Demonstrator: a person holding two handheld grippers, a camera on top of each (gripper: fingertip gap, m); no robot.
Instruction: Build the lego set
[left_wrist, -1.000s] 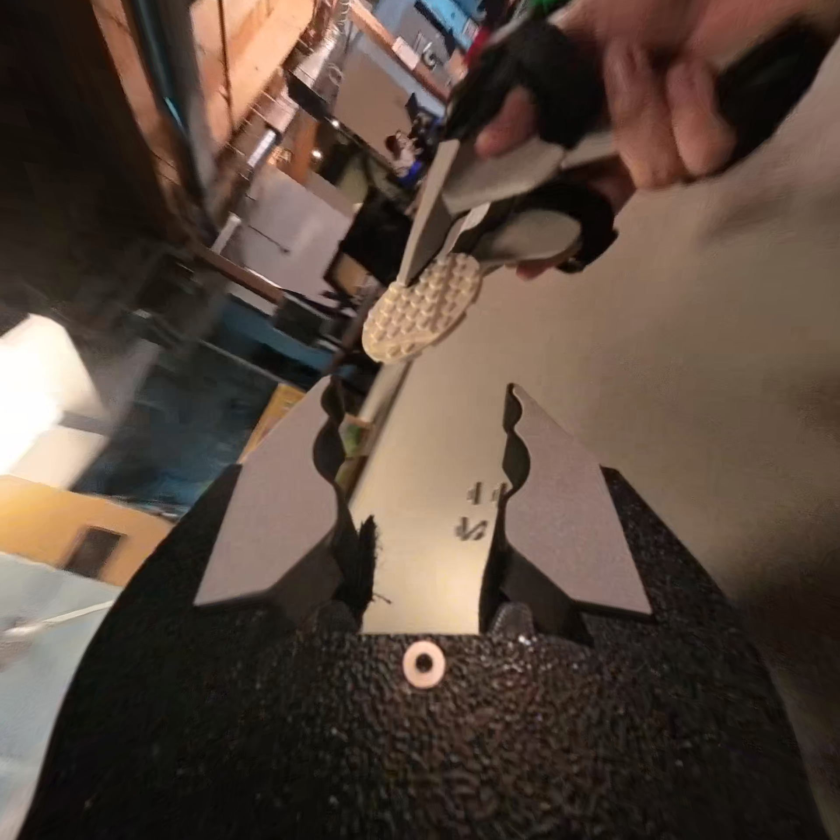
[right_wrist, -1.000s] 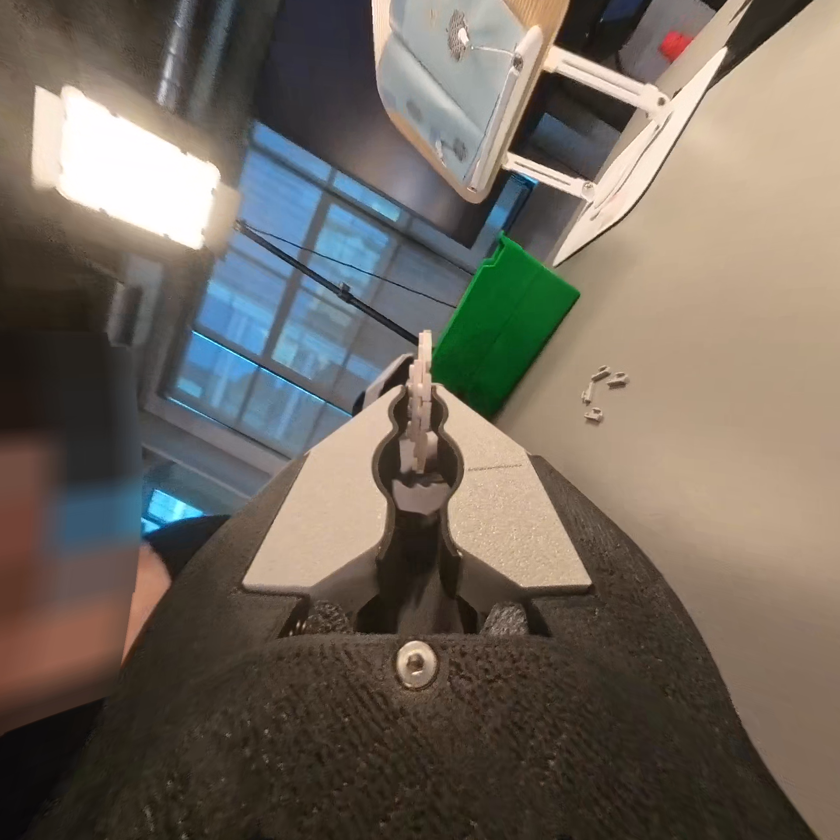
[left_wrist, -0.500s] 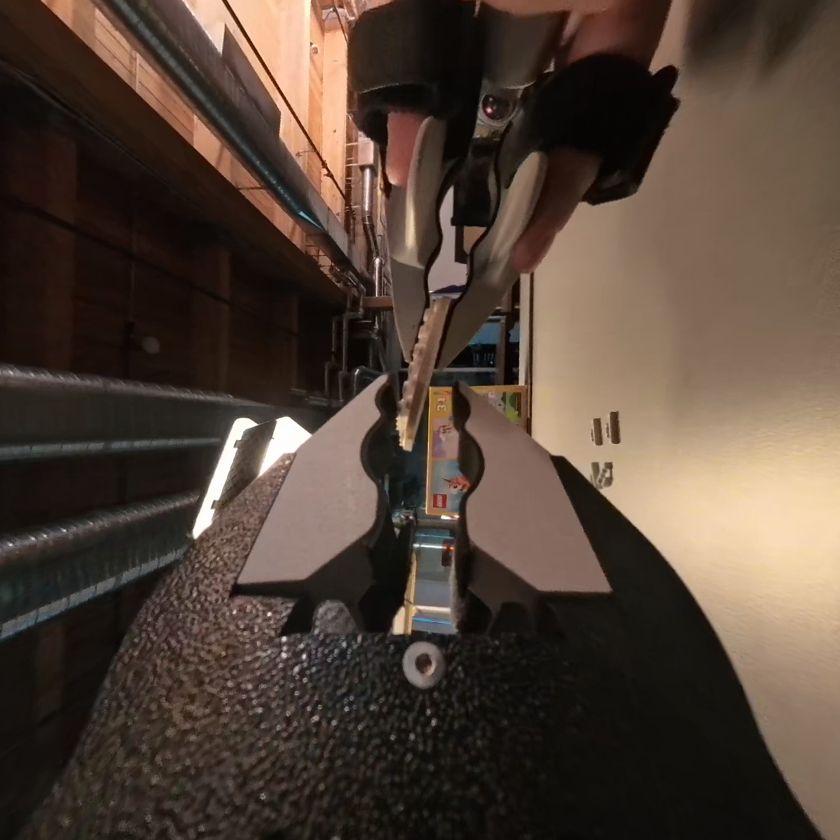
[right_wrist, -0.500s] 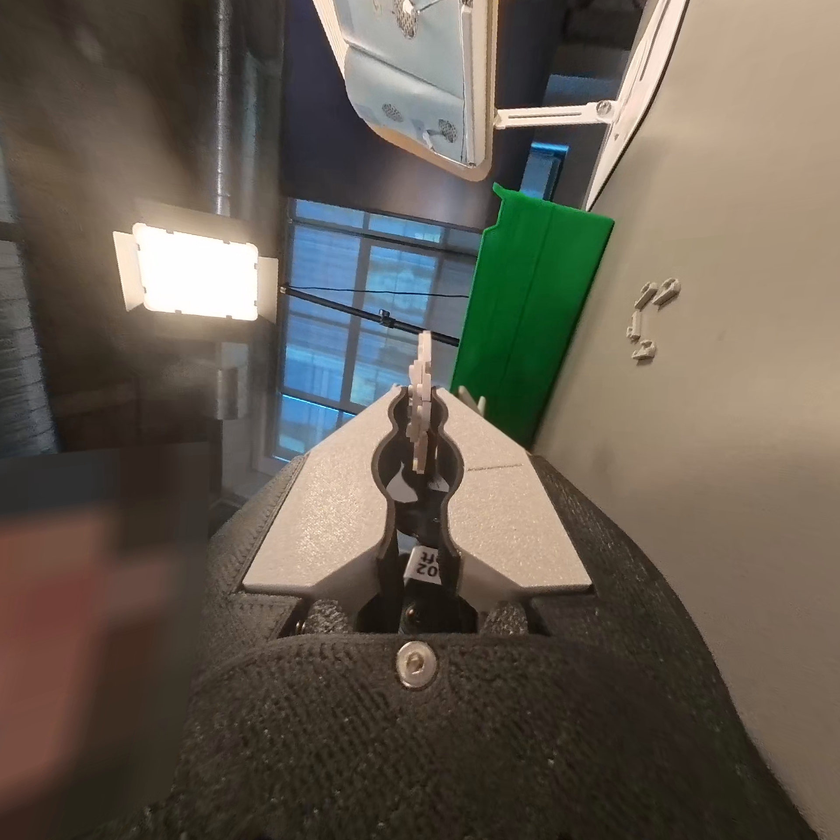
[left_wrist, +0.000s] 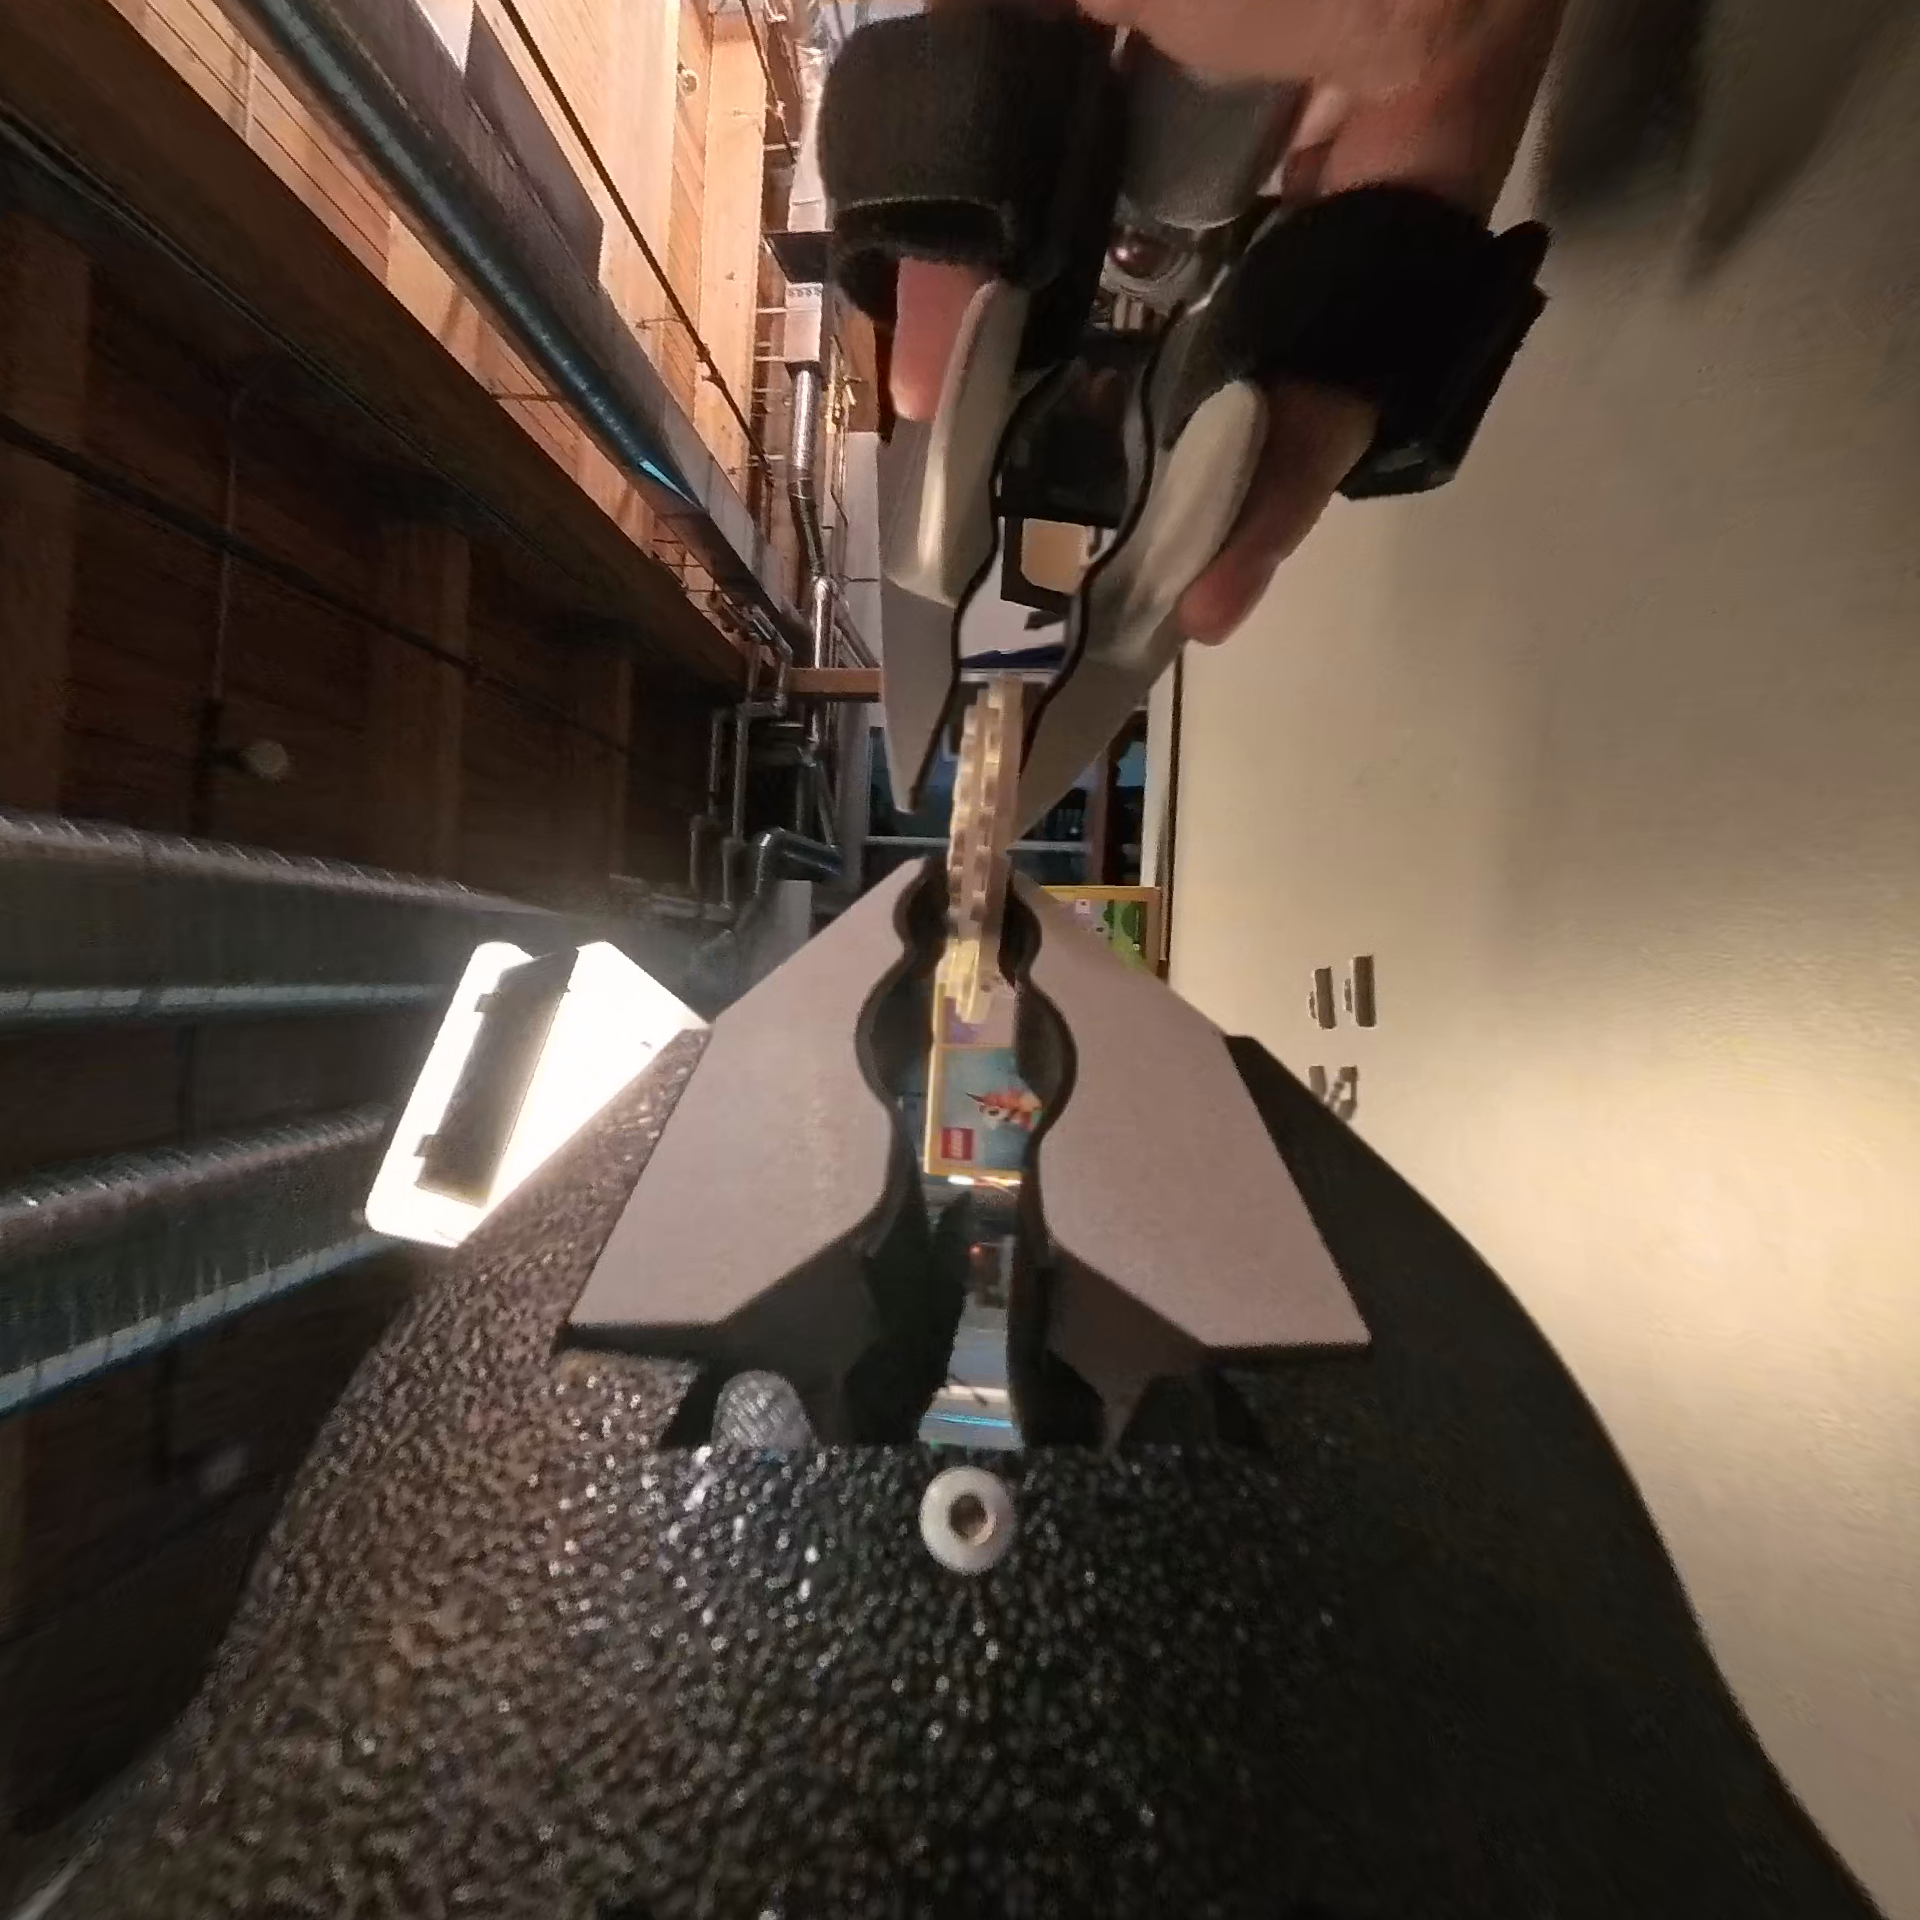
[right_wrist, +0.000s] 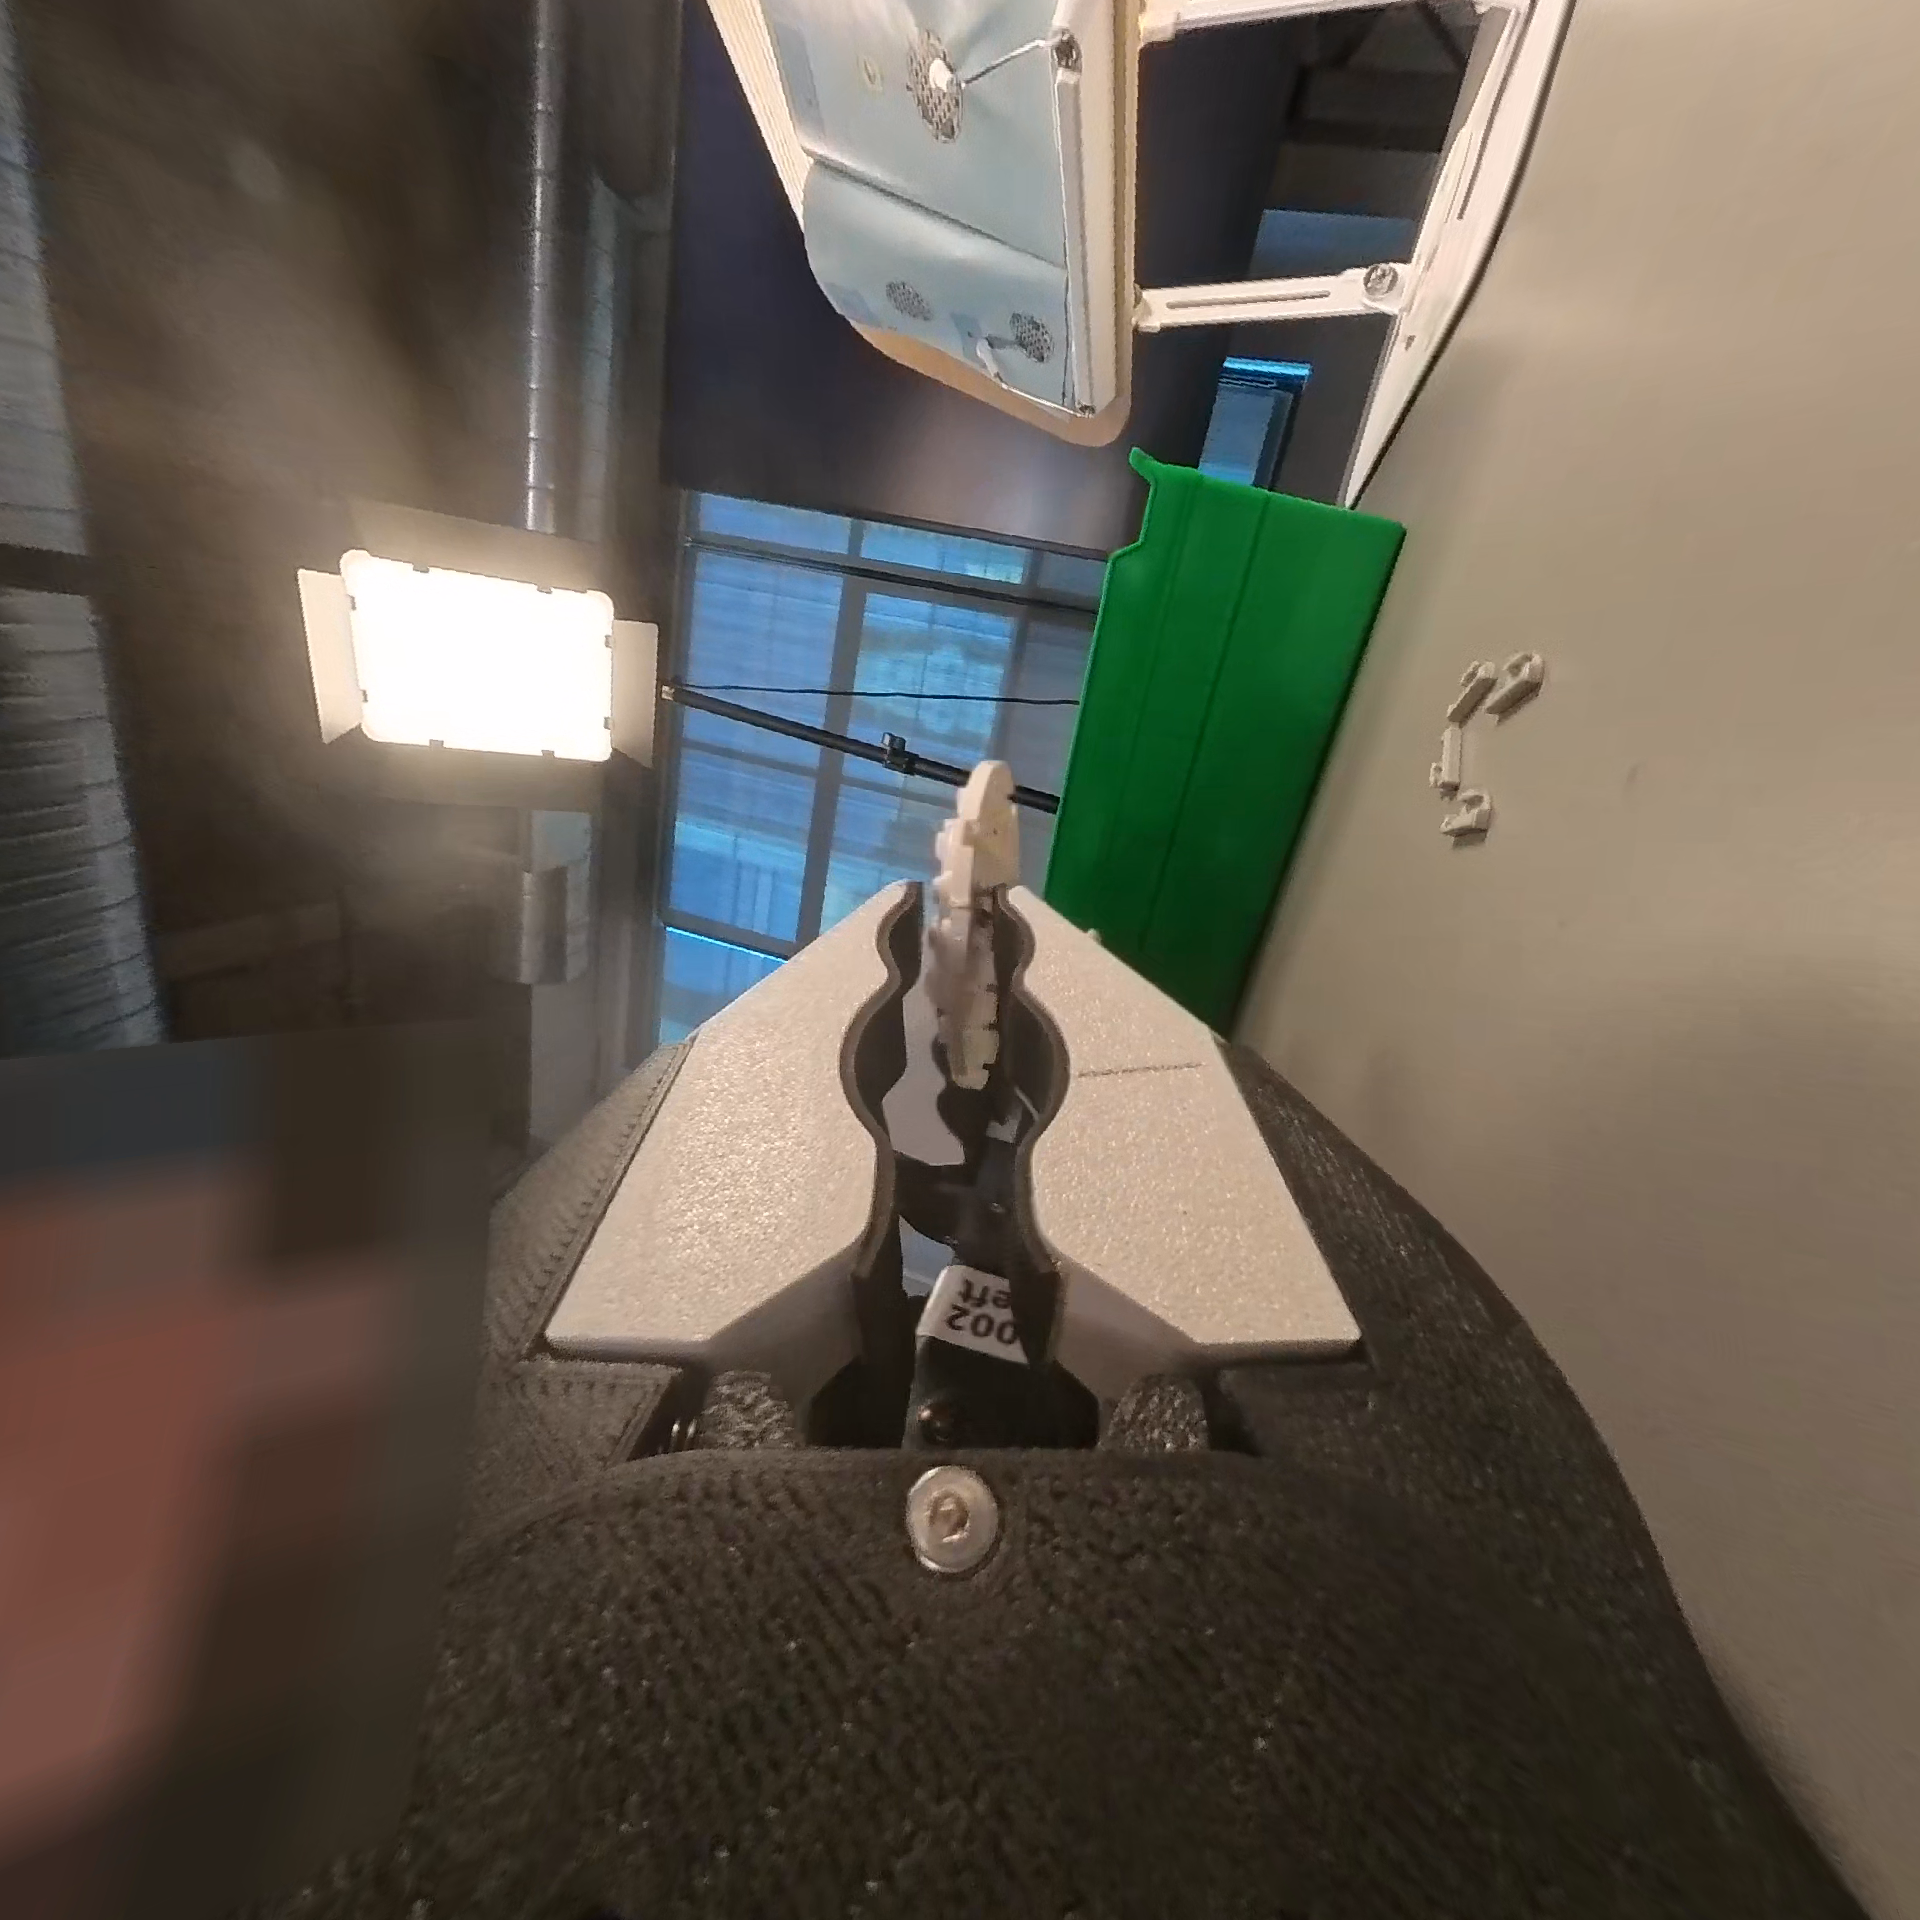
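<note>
Between the two grippers, held off the grey table (right_wrist: 1662, 1039), a studded tan plate (left_wrist: 977, 831) is being handed over, edge-on. It is pinched at the tips of the left gripper (left_wrist: 971, 914), whose jaws are closed onto it. In the left wrist view the right gripper (left_wrist: 982, 769) is seen with its tips spread slightly either side of the plate, apparently letting go; whether contact remains cannot be told. Next, a clean withdrawal is called for. Small grey pieces (right_wrist: 1475, 748) lie near a green bin (right_wrist: 1216, 727).

Studio-like workshop: lit panel lamp (right_wrist: 473, 652), exposed ducts (left_wrist: 800, 457), timber wall (left_wrist: 312, 343), large windows (right_wrist: 883, 665)
</note>
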